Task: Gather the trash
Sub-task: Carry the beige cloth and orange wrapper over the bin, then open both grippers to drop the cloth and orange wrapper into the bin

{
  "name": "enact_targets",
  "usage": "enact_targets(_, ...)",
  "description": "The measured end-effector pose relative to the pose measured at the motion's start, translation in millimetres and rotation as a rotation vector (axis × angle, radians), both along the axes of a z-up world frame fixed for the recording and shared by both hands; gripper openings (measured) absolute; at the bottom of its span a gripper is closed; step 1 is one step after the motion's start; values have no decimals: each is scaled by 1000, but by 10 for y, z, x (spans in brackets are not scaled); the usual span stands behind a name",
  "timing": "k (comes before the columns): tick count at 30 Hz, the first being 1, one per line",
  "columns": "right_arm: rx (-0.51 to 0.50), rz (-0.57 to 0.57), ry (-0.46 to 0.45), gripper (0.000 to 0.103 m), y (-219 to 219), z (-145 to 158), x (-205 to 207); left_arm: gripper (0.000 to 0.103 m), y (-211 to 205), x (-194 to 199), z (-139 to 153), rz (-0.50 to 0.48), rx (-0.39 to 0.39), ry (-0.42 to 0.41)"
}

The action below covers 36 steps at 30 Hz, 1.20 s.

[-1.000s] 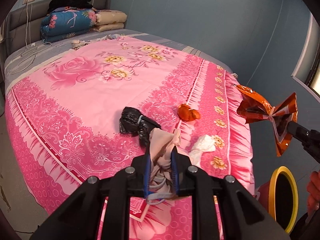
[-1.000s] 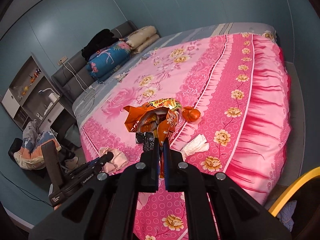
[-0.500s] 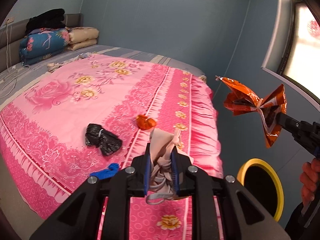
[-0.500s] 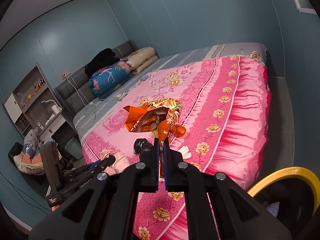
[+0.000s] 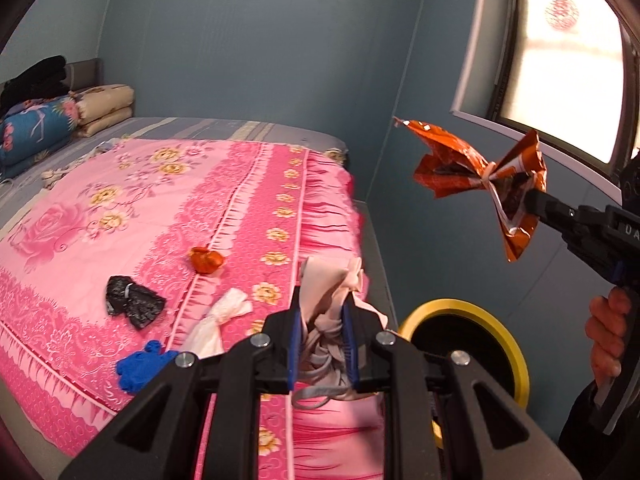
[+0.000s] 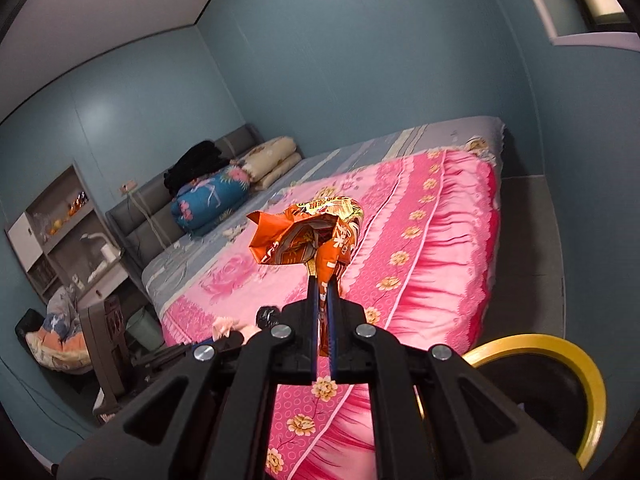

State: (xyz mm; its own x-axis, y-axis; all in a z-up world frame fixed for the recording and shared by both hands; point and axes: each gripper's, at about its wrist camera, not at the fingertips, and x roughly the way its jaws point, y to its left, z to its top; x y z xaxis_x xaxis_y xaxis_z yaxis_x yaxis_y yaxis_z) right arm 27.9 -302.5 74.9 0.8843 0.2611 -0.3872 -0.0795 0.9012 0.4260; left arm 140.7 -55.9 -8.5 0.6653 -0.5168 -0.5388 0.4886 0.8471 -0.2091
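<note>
My left wrist camera looks along its hand-held gripper (image 5: 320, 320) from the foot corner of the pink floral bed (image 5: 140, 208), facing the headboard and window wall. My right wrist camera sits higher, facing the same bed (image 6: 440, 240). Both views share the yellow-rimmed black bin (image 5: 516, 364) (image 6: 592, 384).

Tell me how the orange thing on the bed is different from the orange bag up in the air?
The orange wad is small, scrunched into a ball, and lies loose on the pink bedspread. The orange snack bag is bigger, shiny, printed, flared open at both ends, and pinched off the bed by the right gripper. Both are orange trash.
</note>
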Motion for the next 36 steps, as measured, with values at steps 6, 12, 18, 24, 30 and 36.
enact_targets(6, 4, -91, -16, 4, -286, 69, -317, 16, -382, -96, 24, -78, 3, -3)
enact_targets(12, 6, -179, 0, 4, -453, 120, -513, 16, -755, -143, -37, -180, 13, 2)
enact_targets(18, 9, -257, 51, 4, -550, 93, -628, 16, -1072, -172, -169, -276, 10, 33)
enact_targets(24, 16, -284, 57, 4, -665, 65, -673, 16, -1335, -293, -222, -336, 1, 55)
enact_targets(30, 35, -295, 58, 4, -775, 22, -726, 16, -1445, -402, -314, -358, 13, 99)
enact_targets(36, 61, -296, 48, 4, -825, 23, -770, 17, -1559, -521, -372, -384, 35, 119)
